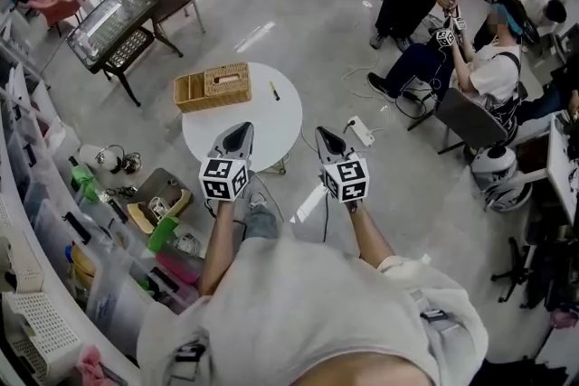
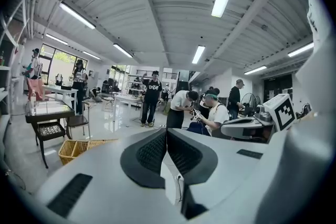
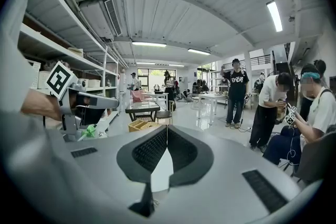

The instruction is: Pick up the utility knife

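Round white counter [image 1: 271, 129]: one utility knife [image 1: 273, 90], too small for detail; one wicker basket [image 1: 213, 86]. Left gripper [image 1: 242, 129], right gripper [image 1: 322, 134]: both jaws pressed together, empty.

Head view steeply down, gripper views level, all sharing wicker basket [image 1: 213, 86]
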Demonstrator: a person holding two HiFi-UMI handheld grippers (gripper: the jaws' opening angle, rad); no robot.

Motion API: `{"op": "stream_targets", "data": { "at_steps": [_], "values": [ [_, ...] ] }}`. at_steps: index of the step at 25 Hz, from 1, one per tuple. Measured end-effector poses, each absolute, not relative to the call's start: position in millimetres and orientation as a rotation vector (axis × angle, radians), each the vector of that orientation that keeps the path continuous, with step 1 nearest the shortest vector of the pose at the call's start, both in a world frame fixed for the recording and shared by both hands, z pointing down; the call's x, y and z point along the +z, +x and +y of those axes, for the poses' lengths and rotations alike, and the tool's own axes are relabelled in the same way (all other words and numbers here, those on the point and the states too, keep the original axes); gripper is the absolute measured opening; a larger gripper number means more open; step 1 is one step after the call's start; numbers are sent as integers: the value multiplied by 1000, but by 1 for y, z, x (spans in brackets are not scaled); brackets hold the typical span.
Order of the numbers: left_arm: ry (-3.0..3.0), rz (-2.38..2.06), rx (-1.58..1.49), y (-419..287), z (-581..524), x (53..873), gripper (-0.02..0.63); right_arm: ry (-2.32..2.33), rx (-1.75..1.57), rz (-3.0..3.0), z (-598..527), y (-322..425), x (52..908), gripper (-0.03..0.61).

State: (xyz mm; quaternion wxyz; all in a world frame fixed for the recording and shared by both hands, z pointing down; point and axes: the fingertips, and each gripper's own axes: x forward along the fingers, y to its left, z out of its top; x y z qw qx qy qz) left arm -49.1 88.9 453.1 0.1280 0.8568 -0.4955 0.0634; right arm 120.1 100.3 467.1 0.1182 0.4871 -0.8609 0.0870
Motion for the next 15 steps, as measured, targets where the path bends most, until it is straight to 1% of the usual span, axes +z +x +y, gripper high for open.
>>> {"op": "stream_targets", "data": {
  "at_steps": [15],
  "values": [
    [2568, -1301, 162, -98, -52, 447, 21, 1536, 216, -2404, -22, 72, 465, 32]
  ]
}}
